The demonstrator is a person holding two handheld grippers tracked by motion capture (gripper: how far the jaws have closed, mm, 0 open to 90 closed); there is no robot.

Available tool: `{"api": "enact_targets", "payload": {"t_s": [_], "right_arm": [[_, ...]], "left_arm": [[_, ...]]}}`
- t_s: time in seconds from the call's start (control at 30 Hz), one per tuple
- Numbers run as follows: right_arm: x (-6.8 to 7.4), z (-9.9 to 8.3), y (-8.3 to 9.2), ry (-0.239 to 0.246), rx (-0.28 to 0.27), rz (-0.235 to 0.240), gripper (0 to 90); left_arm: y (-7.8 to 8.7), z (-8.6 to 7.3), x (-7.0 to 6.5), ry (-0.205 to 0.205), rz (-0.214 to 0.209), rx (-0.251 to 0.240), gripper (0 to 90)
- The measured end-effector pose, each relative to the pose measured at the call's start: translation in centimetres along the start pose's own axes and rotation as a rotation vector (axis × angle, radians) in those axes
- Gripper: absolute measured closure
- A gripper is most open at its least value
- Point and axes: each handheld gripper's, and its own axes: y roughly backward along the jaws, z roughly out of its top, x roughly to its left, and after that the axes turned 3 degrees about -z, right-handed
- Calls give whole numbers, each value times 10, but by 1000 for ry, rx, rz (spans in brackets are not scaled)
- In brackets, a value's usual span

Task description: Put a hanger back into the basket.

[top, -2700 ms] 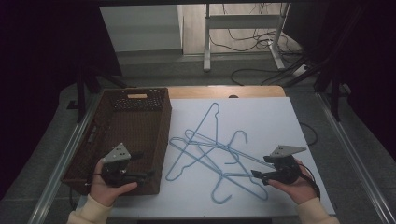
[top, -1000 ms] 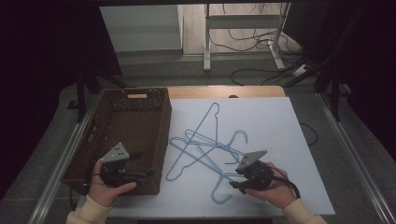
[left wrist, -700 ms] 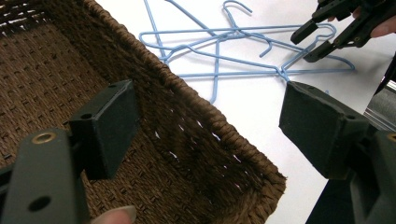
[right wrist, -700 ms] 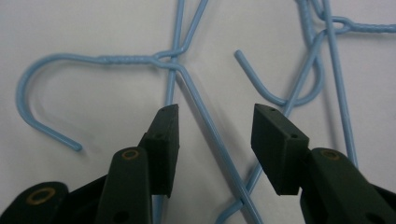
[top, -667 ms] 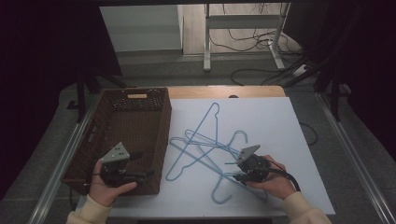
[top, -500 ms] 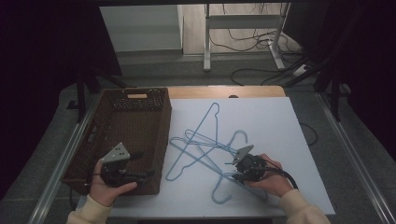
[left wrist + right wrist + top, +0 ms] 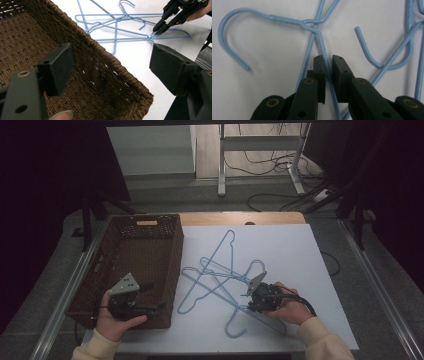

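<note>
While the blue wire hanger [image 7: 322, 47] lies flat on the white bench [image 7: 300, 250], at the near edge of a tangle of other blue hangers [image 7: 220, 270], the right gripper [image 7: 329, 62] has it by one thin arm, just below the twisted neck under the hook. Its jaws have just been closing, and now they stand almost together with the wire running up between them — it looks pinched, though a tiny gap beside the wire is hard to rule out. So the step in hand seems to be the grab, the very start of picking this hanger up. Off to the left stands a brown woven basket [image 7: 145, 250], just beside the pile. The left gripper [image 7: 110, 65] hangs over the basket's near corner with its jaws wide apart and nothing in them. Next, I think, comes a slow lift — the hanger's long arm lies crossed with the others, so it may drag them along. A small shake or sideways slide could free it before it goes toward the basket.
</note>
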Motion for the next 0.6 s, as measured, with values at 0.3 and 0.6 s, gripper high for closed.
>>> {"api": "enact_targets", "payload": {"t_s": [0.3,0.6], "right_arm": [[-4,-3,2,-13,-7,3,867],[-8,-7,30,-100,-136,8,871]], "left_arm": [[1,0,-1,-4,5,-9,201],[2,1,-3,-13,10,-18,204]]}}
